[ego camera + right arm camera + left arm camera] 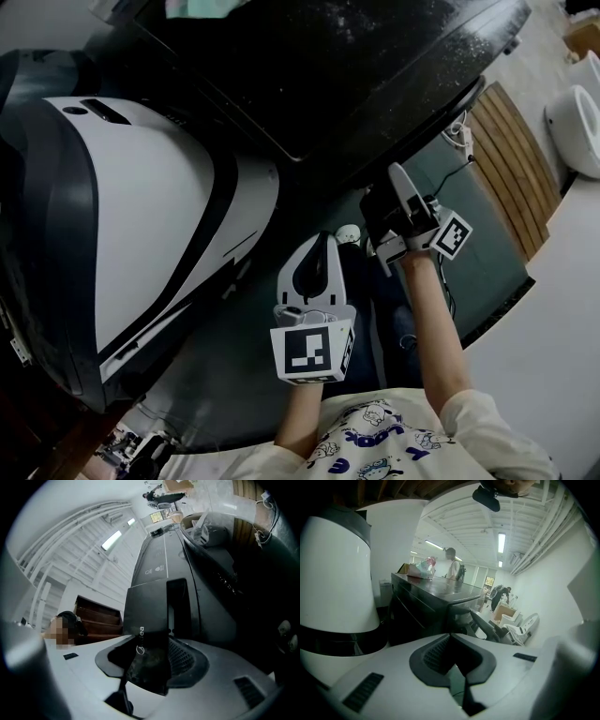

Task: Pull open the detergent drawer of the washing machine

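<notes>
Right gripper view: right tongs (150,663) grip detergent drawer (149,605).

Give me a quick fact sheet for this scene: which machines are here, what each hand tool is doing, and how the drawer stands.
Machine: black, flat-topped washing machine
Beside it: rounded white and dark grey appliance
Right gripper: fingers either side of the black detergent drawer front; whether they already press on it is unclear
Left gripper: fingers together, nothing between them
Drawer state: how far out it is cannot be told
</notes>
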A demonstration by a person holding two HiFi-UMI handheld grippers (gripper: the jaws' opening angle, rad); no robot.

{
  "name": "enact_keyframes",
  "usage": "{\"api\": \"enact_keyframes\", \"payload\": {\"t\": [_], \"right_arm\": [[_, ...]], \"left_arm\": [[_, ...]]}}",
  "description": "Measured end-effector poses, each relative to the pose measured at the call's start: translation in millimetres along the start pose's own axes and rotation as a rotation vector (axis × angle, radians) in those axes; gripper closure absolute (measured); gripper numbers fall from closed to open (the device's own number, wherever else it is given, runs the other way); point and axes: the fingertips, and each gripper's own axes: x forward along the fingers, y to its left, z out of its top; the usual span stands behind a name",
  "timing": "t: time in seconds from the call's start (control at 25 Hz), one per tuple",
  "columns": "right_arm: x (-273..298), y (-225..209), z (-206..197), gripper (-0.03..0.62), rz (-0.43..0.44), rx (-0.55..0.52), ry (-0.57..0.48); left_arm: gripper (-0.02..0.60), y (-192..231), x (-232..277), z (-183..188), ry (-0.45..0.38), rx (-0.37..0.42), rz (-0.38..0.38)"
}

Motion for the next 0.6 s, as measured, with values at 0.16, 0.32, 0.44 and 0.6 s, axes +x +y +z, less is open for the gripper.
{"api": "enact_keyframes", "payload": {"t": [0.16, 0.32, 0.44, 0.6], "right_arm": [[-4.8, 2.2, 0.6, 0.378, 0.005, 0.008, 0.01], [-11.5, 5.5, 1.5, 0.381, 0.01, 0.015, 0.016], [-17.2, 7.5, 2.4, 0.382, 0.012, 0.017, 0.016], [-26.7, 10.8, 3.4, 0.384, 0.015, 0.016, 0.009]], "left_arm": [[0.568, -2.5, -0.6, 1.2, -0.005, 0.003, 0.003], [0.568, -5.9, -3.5, 6.4, -0.016, 0.004, 0.0], [0.568, -8.9, -4.5, 9.7, -0.025, 0.011, -0.004], [0.568, -14.1, -6.7, 11.3, -0.033, 0.013, -0.01]]}}
